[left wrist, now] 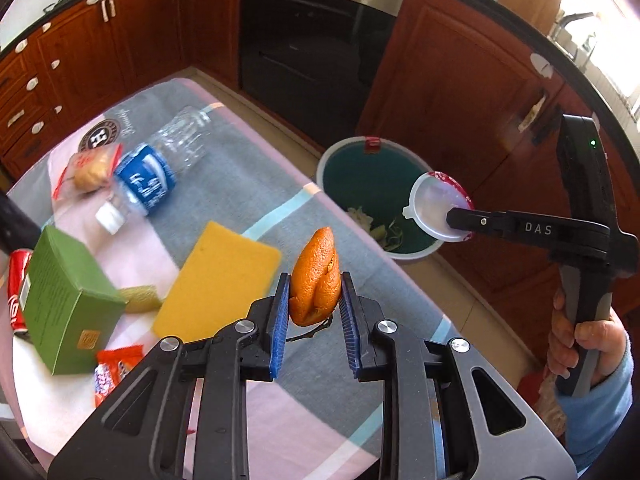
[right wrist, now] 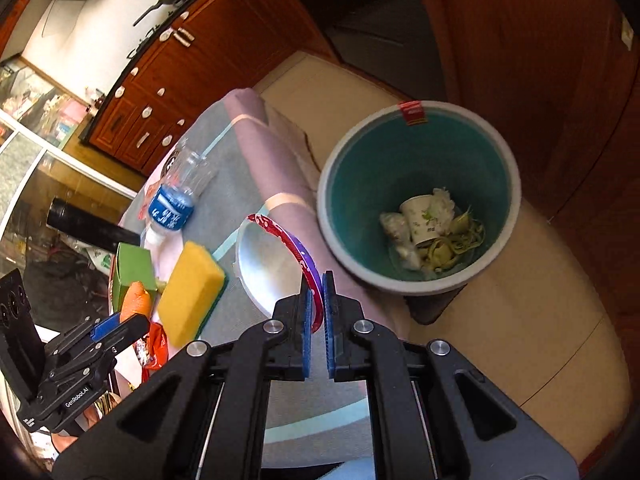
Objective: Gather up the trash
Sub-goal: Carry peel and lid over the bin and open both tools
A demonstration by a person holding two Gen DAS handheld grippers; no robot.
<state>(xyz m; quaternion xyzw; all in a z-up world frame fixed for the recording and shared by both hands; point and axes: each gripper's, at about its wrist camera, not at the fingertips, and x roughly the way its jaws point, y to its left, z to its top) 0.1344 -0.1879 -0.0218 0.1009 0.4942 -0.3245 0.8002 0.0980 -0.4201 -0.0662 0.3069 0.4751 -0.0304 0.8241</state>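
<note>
1. Left hand-held gripper (left wrist: 314,300): jaws part-closed on a piece of orange peel (left wrist: 315,276), blue pads pressing its two sides. The peel stands upright and projects well above the pads, raised over the worktop (left wrist: 248,184) and not yet over the bin.
2. Right hand-held gripper (right wrist: 318,308): jaws fully closed, pinching the edge of a round plastic lid (right wrist: 276,264) with a red and purple printed rim. In the left wrist view the lid hangs above the near rim of the trash bin (right wrist: 420,196), which stands on the floor beside the worktop.
3. Bin contents: a paper cup (right wrist: 420,216), crumpled tissue and green peelings. Room remains.
4. Still on the worktop: plastic bottle (left wrist: 160,164), yellow sponge (left wrist: 220,280), green box (left wrist: 68,300), red can (left wrist: 18,292), snack wrappers.
5. Risks, as judged:
   - The lid is held only at its edge; a swing could twist it loose, or an early release could bounce it off the rim onto the floor.
   - The peel is curved and soft; it may slip before clearing the worktop edge.
   - Both hands converge on one opening and may collide.
</note>
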